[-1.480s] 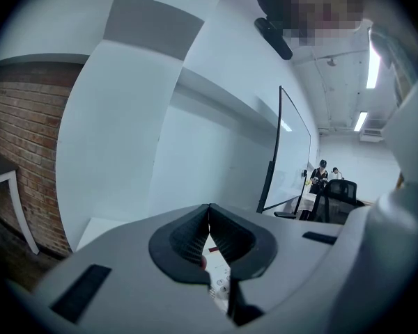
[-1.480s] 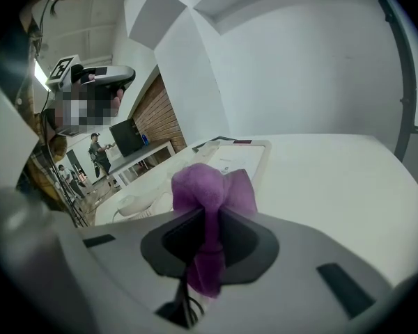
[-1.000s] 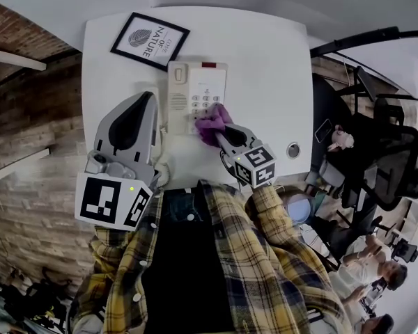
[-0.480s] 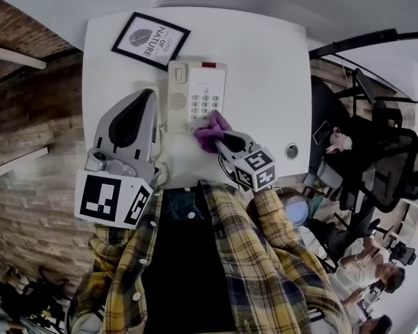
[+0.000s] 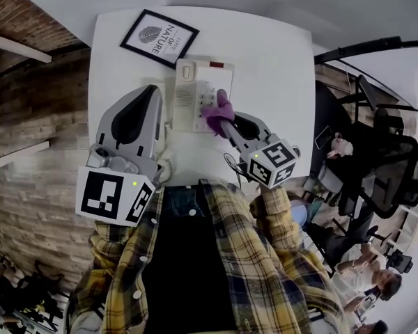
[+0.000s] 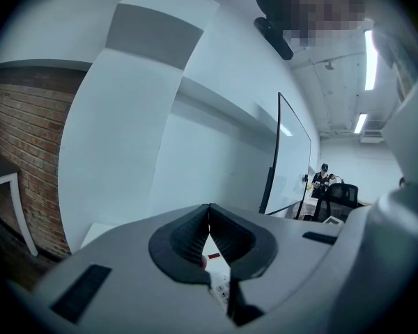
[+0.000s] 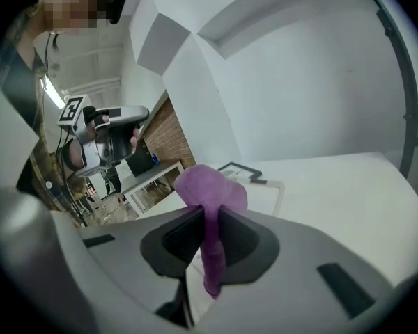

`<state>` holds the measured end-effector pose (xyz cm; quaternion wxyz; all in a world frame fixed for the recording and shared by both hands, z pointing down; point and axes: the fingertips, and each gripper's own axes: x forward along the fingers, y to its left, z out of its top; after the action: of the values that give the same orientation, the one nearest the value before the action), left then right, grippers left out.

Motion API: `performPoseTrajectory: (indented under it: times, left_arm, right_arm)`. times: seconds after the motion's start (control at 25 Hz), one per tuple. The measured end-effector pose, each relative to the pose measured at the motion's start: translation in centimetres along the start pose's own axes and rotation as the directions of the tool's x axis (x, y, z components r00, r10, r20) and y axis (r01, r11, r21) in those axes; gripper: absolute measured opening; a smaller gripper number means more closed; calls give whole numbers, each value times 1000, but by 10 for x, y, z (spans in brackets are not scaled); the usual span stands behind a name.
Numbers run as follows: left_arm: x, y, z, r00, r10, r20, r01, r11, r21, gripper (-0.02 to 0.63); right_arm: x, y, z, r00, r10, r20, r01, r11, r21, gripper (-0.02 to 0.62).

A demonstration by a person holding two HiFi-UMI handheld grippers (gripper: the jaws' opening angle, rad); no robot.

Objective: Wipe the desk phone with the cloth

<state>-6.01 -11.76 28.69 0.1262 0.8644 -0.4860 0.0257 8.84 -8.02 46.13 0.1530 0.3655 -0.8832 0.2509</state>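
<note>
A white counter (image 5: 272, 61) is seen from above. The right gripper (image 5: 223, 122) is held with its jaws clenched on a purple cloth (image 5: 217, 110). In the right gripper view the cloth (image 7: 210, 190) is seen bunched above the jaw tips, with a strip trailing down between them. Just beyond these jaws a cream phone (image 5: 195, 92) is laid flat on the counter, and the cloth is pressed over its keypad. Past the phone, further from the jaws, a framed picture (image 5: 160, 37) is laid at a slant.

The left gripper (image 5: 152, 92) is held to the left of the phone, its jaw tips level with the handset side and close beside it; whether they touch it cannot be told. In the left gripper view the left gripper (image 6: 209, 211) is shown with its jaws clenched together and nothing gripped. Part of the phone (image 6: 219, 268) is glimpsed below, through the gap under the jaw tips.
</note>
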Motion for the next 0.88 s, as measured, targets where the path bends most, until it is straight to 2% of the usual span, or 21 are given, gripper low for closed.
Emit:
performPoseTrajectory:
  times: [0.28,0.56,0.88]
  left_arm:
    - [-4,-1,3,1000,0,7,0,1000,6,15]
    - [-5,-5,4,1000,-6,13,6,1000,8,15]
    - [-5,-12,11,999,-15,30,15,1000,16,15]
  right_arm:
    - [-1,25,87,987,44,154,-15,983,-182,61]
    - [-15,61,143,963,76,257,10,949,-317,61]
    - [-40,84,186,928,57,368,80,935,-345,61]
